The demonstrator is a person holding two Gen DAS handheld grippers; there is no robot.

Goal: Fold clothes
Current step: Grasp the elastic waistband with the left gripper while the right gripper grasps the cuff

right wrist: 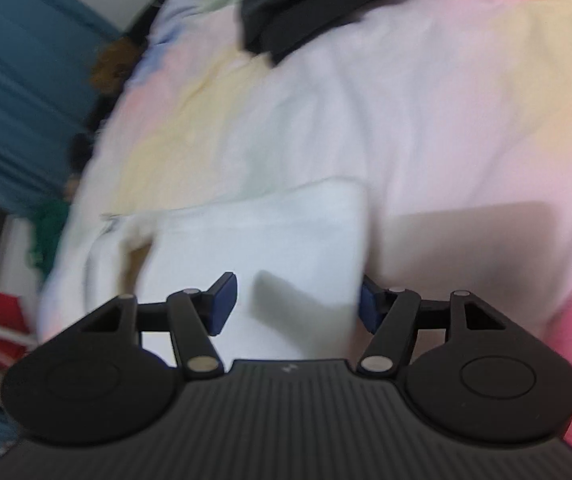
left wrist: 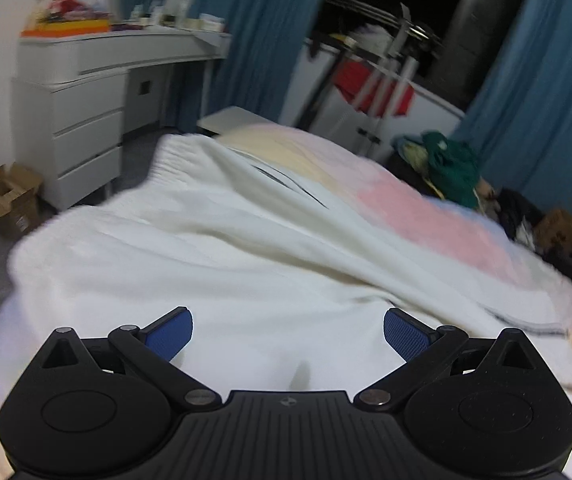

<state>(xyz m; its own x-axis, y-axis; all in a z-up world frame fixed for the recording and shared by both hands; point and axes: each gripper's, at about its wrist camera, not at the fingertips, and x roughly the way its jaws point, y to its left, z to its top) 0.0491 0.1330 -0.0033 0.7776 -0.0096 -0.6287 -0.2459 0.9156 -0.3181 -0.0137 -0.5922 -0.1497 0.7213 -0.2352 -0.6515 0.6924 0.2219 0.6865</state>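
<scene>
Sweater, cream knit (left wrist: 214,248), lay spread across the bed on the pastel cover (left wrist: 426,208), and what a wide target it was! From the left wrist view, the left gripper (left wrist: 288,332) hovered low over the near part of the fabric, blue pads (left wrist: 170,332) thrown wide apart, nothing between them. A long ridge of knit ran diagonally away toward the ribbed hem (left wrist: 174,156) near the far corner. The danger here: closing on that flat stretch could have pinched only the top layer, or the cover beneath along with it, and dragged the bedding into the fold. The frame was smeared with motion, so a fast lunge might simply have skidded off.

Over to the right wrist view! The right gripper (right wrist: 298,304) was also spread, empty, poised above a white squared-off panel (right wrist: 270,232) of the garment, whose right edge sat close beside the right pad. Whether that pad touched the cloth, I could not tell. A dark garment (right wrist: 326,4) lay well apart at the far end of the bed. Risk on this side: a bite set just off that edge would have caught cover alone, leaving one side lifting and the fold skewed. The sweater also lay close to the bed's side, so a hard tug could have pulled it overboard.
</scene>
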